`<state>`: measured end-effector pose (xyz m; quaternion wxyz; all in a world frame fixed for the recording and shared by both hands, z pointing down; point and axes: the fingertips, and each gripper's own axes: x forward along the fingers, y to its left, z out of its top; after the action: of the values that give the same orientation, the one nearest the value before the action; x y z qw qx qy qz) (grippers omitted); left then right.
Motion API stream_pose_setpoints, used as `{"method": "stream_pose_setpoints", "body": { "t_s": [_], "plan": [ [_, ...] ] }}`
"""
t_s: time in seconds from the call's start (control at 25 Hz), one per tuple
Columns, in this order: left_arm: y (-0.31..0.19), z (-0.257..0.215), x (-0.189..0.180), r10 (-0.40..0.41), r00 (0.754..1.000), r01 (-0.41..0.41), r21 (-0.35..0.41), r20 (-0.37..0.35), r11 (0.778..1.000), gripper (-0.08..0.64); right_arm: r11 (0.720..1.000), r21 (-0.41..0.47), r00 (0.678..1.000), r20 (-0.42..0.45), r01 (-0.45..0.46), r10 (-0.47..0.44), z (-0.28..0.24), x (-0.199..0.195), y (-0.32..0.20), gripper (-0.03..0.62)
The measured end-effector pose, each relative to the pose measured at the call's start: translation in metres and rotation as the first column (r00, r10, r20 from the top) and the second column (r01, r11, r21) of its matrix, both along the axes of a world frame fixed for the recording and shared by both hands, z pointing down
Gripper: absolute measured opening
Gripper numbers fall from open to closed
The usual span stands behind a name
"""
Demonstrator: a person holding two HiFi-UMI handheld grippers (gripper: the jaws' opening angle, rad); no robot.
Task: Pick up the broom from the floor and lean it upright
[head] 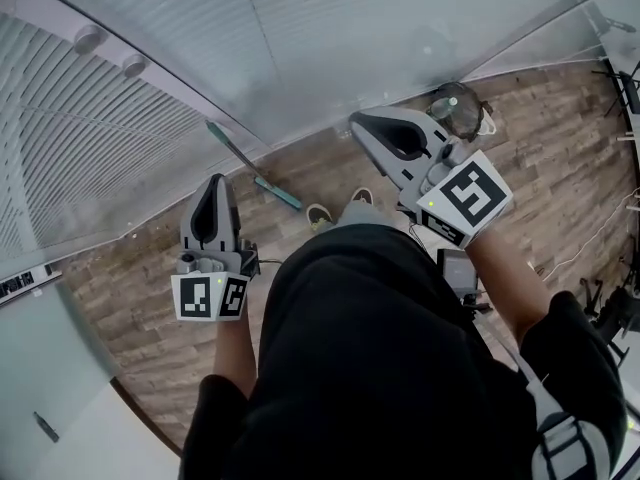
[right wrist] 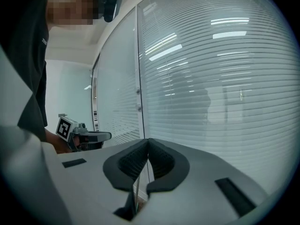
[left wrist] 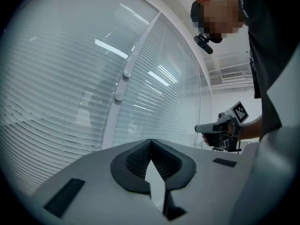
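Note:
The broom (head: 252, 173) shows only in the head view, as a thin teal handle running slantwise by the foot of the glass wall (head: 330, 48); I cannot tell whether it leans or lies. My left gripper (head: 215, 180) is held level just left of the handle and apart from it, shut with nothing between its jaws (left wrist: 150, 141). Further right, my right gripper (head: 360, 121) points at the glass, also shut and empty (right wrist: 148, 139). Each gripper view shows the other gripper, the right gripper (left wrist: 200, 128) in one and the left gripper (right wrist: 108, 135) in the other, against the slatted blinds.
Wood-look floor (head: 560, 168) runs along the glass wall. A round dark bin-like object (head: 455, 108) stands by the wall to the right. Cables and stand legs (head: 610, 308) crowd the right edge. The person's shoes (head: 320, 215) are near the handle's lower end.

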<state>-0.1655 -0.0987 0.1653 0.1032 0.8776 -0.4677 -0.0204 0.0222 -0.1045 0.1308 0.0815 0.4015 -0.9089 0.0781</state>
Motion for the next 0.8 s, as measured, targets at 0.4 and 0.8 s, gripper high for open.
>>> {"method": "stream_pose_setpoints", "body": {
  "t_s": [0.4, 0.8],
  "plan": [
    [0.010, -0.011, -0.014, -0.009, 1.000, 0.009, 0.022, -0.005, 1.000, 0.023, 0.999, 0.031, 1.000, -0.008, 0.014, -0.014, -0.009, -0.013, 0.005, 0.019],
    [0.016, -0.013, -0.019, -0.010, 1.000, 0.010, 0.025, 0.001, 1.000, 0.023, 1.000, 0.023, 0.999, -0.038, 0.015, -0.014, -0.004, -0.018, 0.005, 0.020]
  ]
}}
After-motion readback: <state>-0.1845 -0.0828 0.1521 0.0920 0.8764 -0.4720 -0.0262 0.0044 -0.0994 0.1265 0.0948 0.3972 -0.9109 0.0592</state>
